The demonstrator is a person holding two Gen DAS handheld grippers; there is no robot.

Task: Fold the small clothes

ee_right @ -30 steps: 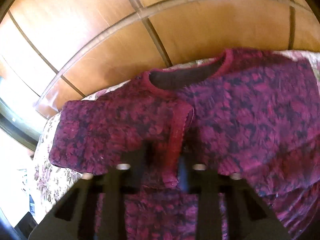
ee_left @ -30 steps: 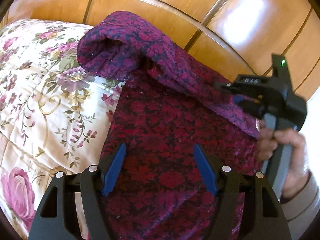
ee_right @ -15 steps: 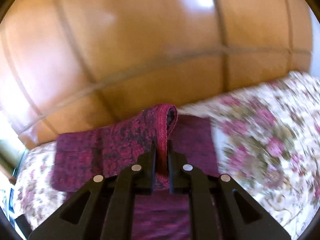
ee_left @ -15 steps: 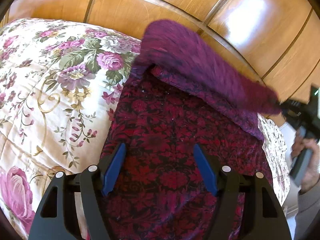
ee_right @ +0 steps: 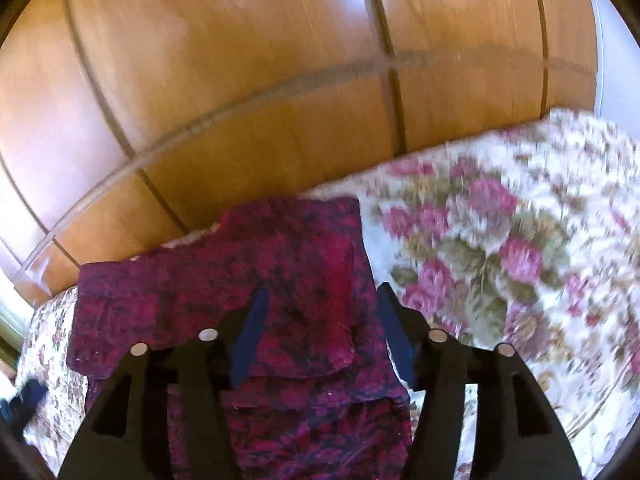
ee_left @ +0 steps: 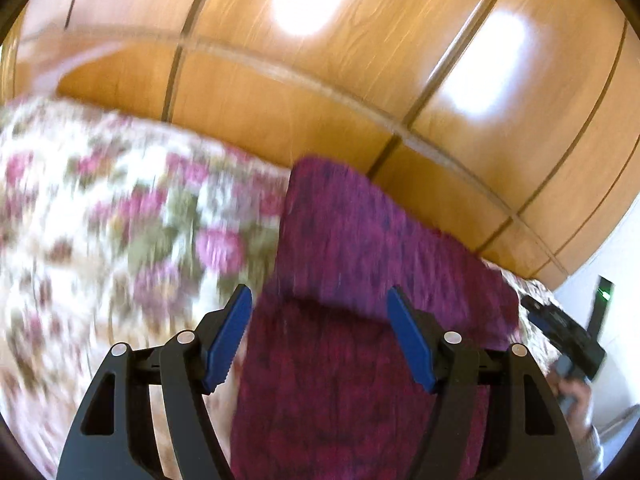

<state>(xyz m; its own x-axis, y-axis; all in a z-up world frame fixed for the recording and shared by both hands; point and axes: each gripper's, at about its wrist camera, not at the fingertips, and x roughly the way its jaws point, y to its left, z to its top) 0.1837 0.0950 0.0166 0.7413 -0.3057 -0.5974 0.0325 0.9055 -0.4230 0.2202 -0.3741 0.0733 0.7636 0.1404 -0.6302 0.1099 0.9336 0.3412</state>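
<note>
The right claw [ee_right: 318, 312] had just been opening. Its 2 blue pads stood apart over the red top [ee_right: 256, 304], 1 on each side of the folded flap, and they did not press it. Nothing was held. The flap lay flat on the rest of the top, just past the tips.

The left claw [ee_left: 318, 320] was open too, with its pads wide and nothing in them. The top showed beyond the pads and lay under them, from 12 o'clock down to 6. In this view the right claw [ee_left: 568, 340] showed at 3 o'clock, in a hand [ee_left: 576, 394], off the edge of the top.

The top lay on a flowered quilt [ee_right: 500, 240]. In the right view the quilt spread out to 2 o'clock. A wood wall [ee_right: 280, 80] stood behind at 12.

This looked like the end of 1 fold: a side part was laid across and let go. The top looked long and narrow, so I think the next fold would bring 1 end over the other. That would call for both claws to pinch the 2 corners of an end. The cloth was soft and thick, so the flap could slip open if it was pulled fast.
</note>
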